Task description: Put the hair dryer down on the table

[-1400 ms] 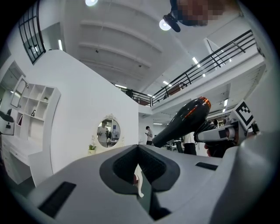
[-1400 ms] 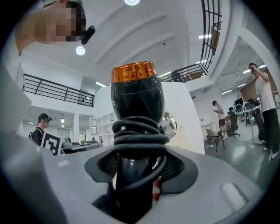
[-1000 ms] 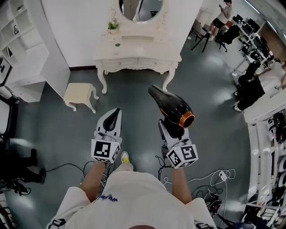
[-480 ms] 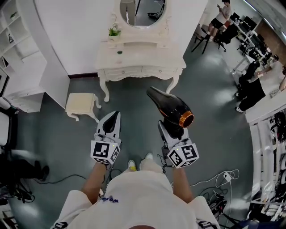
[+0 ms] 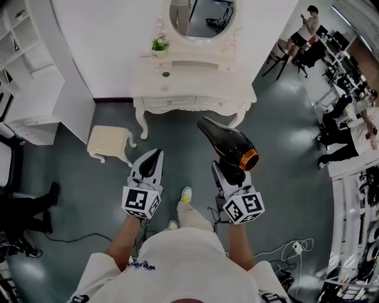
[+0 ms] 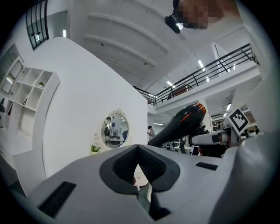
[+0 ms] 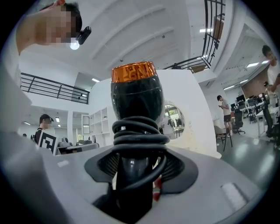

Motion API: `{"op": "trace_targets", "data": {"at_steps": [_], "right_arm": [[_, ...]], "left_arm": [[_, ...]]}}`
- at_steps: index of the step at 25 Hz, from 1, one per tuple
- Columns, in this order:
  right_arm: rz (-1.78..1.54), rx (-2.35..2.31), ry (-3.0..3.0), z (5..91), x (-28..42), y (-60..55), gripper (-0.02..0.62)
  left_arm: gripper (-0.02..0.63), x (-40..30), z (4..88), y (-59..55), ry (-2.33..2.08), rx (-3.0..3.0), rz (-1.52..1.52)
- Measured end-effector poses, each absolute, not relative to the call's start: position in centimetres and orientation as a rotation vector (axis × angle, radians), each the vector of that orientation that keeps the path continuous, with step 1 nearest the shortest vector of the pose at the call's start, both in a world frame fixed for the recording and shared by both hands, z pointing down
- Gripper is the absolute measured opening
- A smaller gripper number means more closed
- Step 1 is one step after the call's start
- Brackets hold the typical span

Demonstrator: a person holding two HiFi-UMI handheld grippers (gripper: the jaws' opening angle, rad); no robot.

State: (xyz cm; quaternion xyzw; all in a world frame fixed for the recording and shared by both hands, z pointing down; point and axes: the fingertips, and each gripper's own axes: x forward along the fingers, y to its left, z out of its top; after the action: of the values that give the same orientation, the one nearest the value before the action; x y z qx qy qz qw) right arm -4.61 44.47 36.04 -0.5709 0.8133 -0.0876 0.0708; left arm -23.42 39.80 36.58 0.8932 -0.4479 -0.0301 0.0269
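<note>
Grey floor [image 5: 77,189] across most of the head view, white wall [image 5: 106,47] along the top. White shelf unit [image 5: 26,77] at far left. White table [image 5: 195,92] against the wall at top centre, curved legs, oval mirror [image 5: 201,12] above it. Desks with people [image 5: 308,26] at far right, too small for detail. Cream stool [image 5: 109,141] on the floor, left of the table. Dryer [image 5: 228,144] not on the table: up in the air over the floor, just short of the table's front right leg. Black body tilted, narrow end toward the table, orange-ringed end toward lower right. Right gripper [image 5: 228,173] under it, clamped on the handle. In the right gripper view: handle upright between the pads, black cord [image 7: 140,135] coiled round it just above the jaws, orange ring on top. Left gripper [image 5: 154,155] alongside at about the same level, well apart from the dryer, over bare floor near the stool. Jaws together at the tips, nothing between them. Left cube [image 5: 141,201] and right cube [image 5: 243,206] at the rear of each gripper, just ahead of the forearms. Shoe [image 5: 186,193] on the floor between the two grippers. Loose cables [image 5: 290,245] on the floor at lower right. Small plant [image 5: 159,44] at the table's back left corner. Small dark round thing [image 5: 166,74] on the tabletop near it, kind not readable.
</note>
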Motion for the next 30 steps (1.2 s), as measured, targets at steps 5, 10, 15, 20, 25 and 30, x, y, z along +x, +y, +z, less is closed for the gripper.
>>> {"op": "trace_targets", "data": {"at_steps": [5,10,15,20,25,30], "right_arm": [[-0.264,-1.682,2.468,36.6,-3.1,37.8,0.270],[-0.238,-1.677,2.491,36.0,-0.1,31.6,0.270],[-0.228,-1.642,2.484,35.4,2.7,26.3,0.269],[-0.238,-1.626,2.469,35.6,5.3,22.5,0.270],[-0.277,-1.605,2.458,36.4,7.2,20.6,0.269],[-0.303,-1.593,2.448,36.1,8.2,18.7,0.270]], "left_arm": [[0.009,-21.5,37.3,33.4,-1.413,2.742,-0.065],[0.009,-18.4,36.3,26.7,-1.430,2.727,-0.076],[0.009,-14.5,35.7,21.2,-1.436,2.752,-0.044],[0.009,-12.1,36.6,17.3,-1.474,2.771,0.103],[0.009,-10.9,37.3,15.7,-1.486,2.754,0.129],[0.009,-9.9,38.6,14.2,-1.458,2.740,0.183]]}}
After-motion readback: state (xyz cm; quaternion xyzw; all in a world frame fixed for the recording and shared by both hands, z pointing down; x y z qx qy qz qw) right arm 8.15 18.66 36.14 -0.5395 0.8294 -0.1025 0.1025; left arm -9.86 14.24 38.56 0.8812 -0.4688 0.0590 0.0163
